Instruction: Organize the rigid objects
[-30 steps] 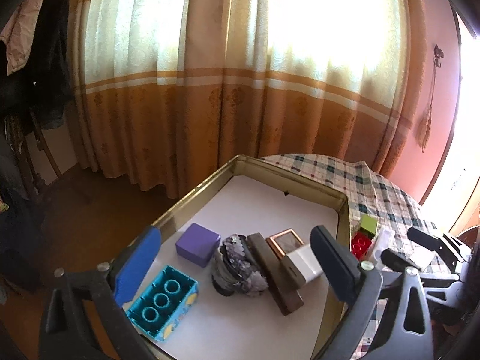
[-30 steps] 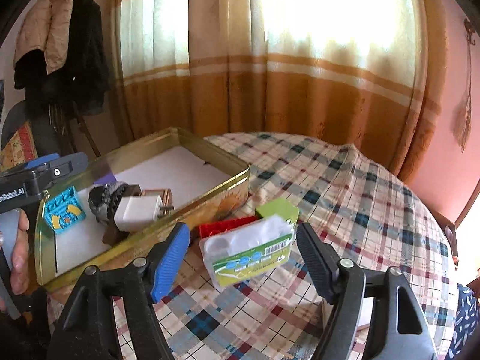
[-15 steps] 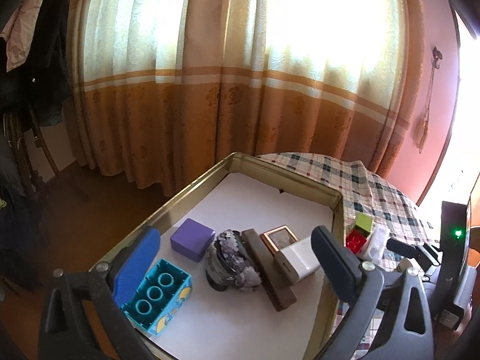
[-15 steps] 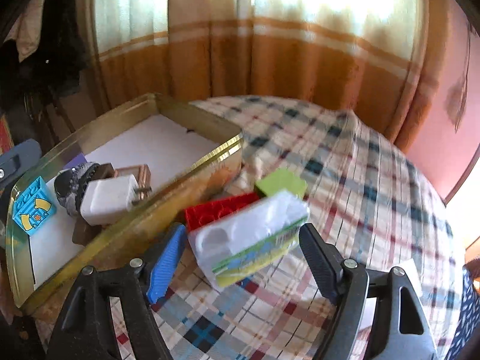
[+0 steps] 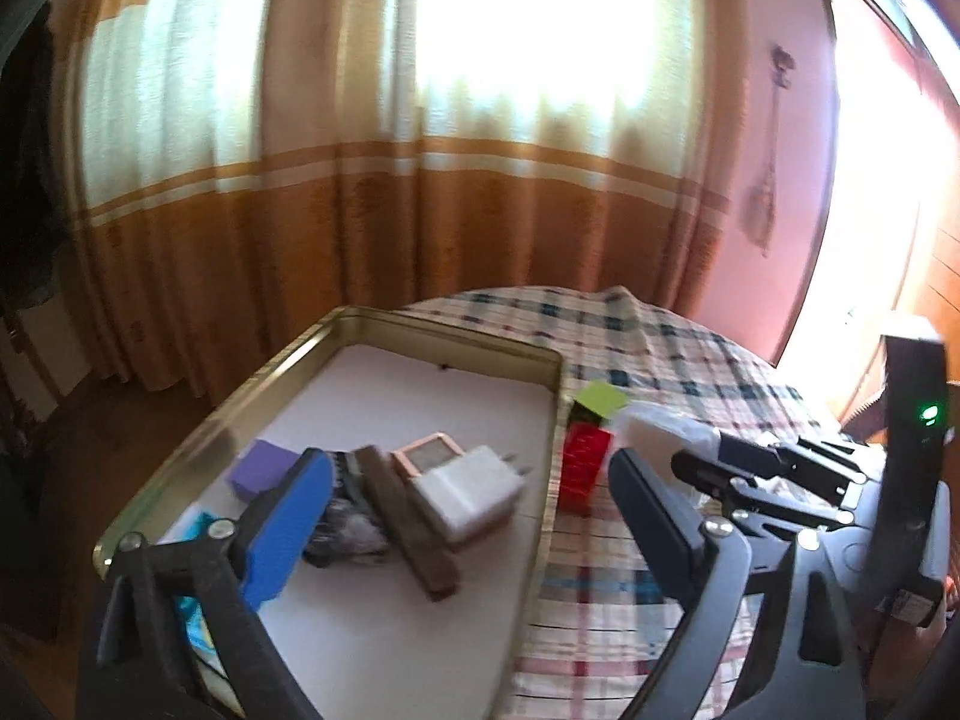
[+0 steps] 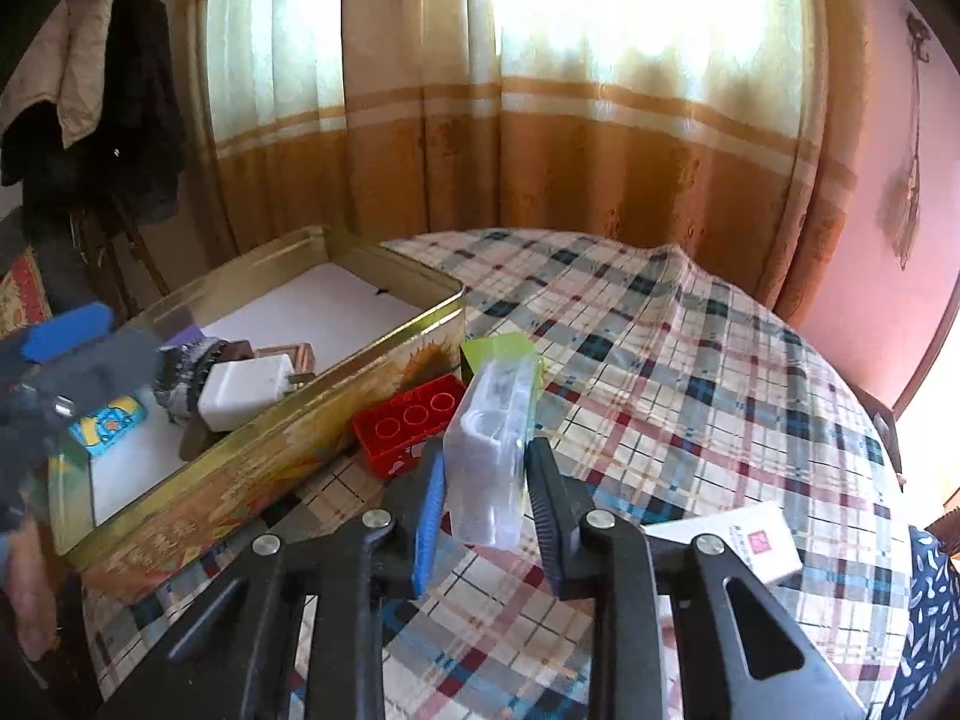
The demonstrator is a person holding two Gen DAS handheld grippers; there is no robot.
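Note:
My right gripper (image 6: 486, 498) is closing, and its pads press on both sides of a clear plastic pack (image 6: 489, 450) with white contents, held on edge above the checked cloth. Just behind the pack lie a red brick (image 6: 408, 420) and a green block (image 6: 492, 348), beside the gold tin (image 6: 336, 372). My left gripper (image 5: 468, 468) hovers over the tin (image 5: 558, 396), jaws wide but closing a little, gripping nothing. Under it lie a white charger (image 5: 474, 492), a brown bar (image 5: 408, 528), a purple block (image 5: 264, 468) and a teal brick (image 5: 198, 618), half hidden by the blue finger.
A white carton (image 6: 738, 546) lies on the cloth to the right of my right gripper. The round table's edge curves away at the far right, with curtains close behind. Coats hang at the far left. A hand (image 6: 30, 600) shows at the lower left.
The right jaws have closed from wide apart onto the plastic pack, which has turned from lying flat to standing on edge. The left gripper has shifted right, toward the tin's right rim.

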